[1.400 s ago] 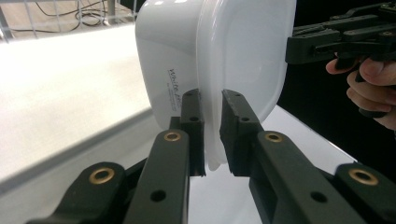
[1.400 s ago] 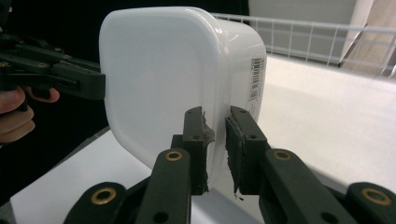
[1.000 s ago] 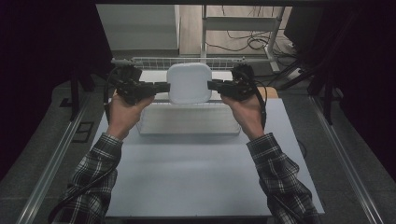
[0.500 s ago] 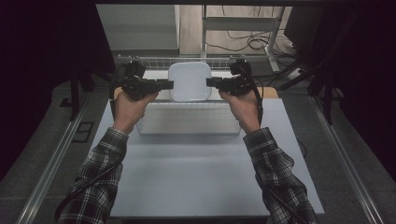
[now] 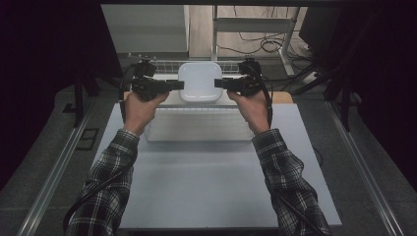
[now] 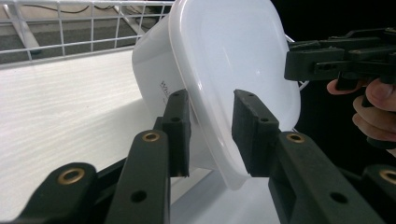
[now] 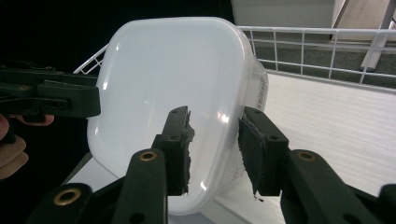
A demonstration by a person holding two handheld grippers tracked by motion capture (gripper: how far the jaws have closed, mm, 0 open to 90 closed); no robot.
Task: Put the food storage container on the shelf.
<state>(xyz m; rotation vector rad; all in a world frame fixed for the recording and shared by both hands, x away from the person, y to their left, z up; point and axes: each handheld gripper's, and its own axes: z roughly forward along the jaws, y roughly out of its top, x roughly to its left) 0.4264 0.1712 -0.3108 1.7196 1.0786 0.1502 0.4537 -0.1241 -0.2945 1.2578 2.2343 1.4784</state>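
Two grippers hold a white tub up by its rim.
The white tub [image 5: 199, 82] hangs above the wire rack [image 5: 167, 65], the left gripper [image 5: 173, 85] and right gripper [image 5: 222, 84] clamped on its sides. Next they probably must move together and stay level.

Right gripper [image 7: 212, 149] with two black jaws astride the rim of a white, rounded-square plastic container [image 7: 177, 88], white wire basket wall [image 7: 327, 46] beyond, left gripper [image 7: 51, 100] at the container's far edge.
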